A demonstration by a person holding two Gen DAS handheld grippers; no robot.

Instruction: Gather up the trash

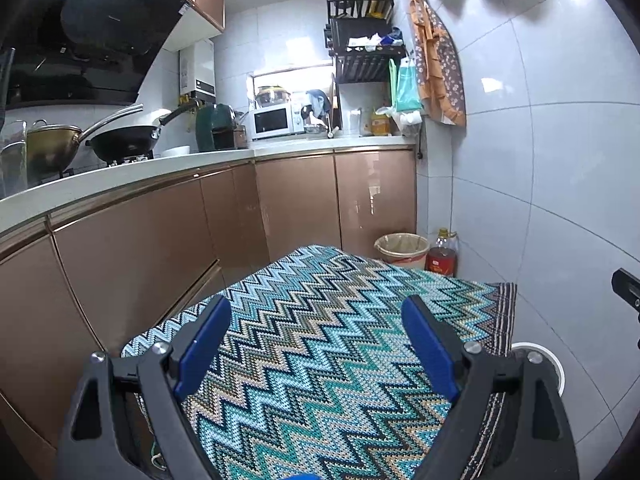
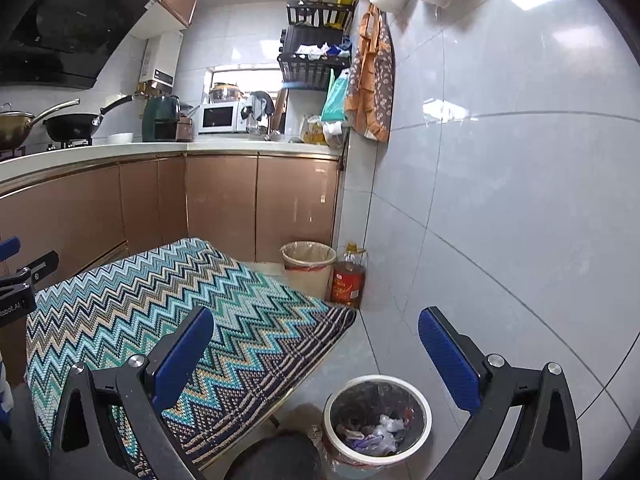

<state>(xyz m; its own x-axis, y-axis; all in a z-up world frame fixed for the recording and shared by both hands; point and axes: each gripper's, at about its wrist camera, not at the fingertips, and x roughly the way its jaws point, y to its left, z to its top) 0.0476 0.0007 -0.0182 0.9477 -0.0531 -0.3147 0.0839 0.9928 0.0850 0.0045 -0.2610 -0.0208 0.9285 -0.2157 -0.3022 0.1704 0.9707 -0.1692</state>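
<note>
My left gripper (image 1: 316, 312) is open and empty above a table covered with a zigzag-patterned cloth (image 1: 320, 340). My right gripper (image 2: 316, 324) is open and empty, over the cloth's right edge (image 2: 200, 320) and the floor. Below it stands a white-rimmed trash bin (image 2: 340, 452) with a dark liner and crumpled wrappers and plastic inside. Its rim also shows in the left wrist view (image 1: 554, 364), behind the right finger. I see no loose trash on the cloth.
A second bin with a beige liner (image 2: 308, 264) and a bottle of oil (image 2: 348, 280) stand on the floor by the tiled wall. Brown cabinets (image 1: 160, 240) and a countertop with woks, a microwave (image 1: 276, 120) and racks run along the left and back.
</note>
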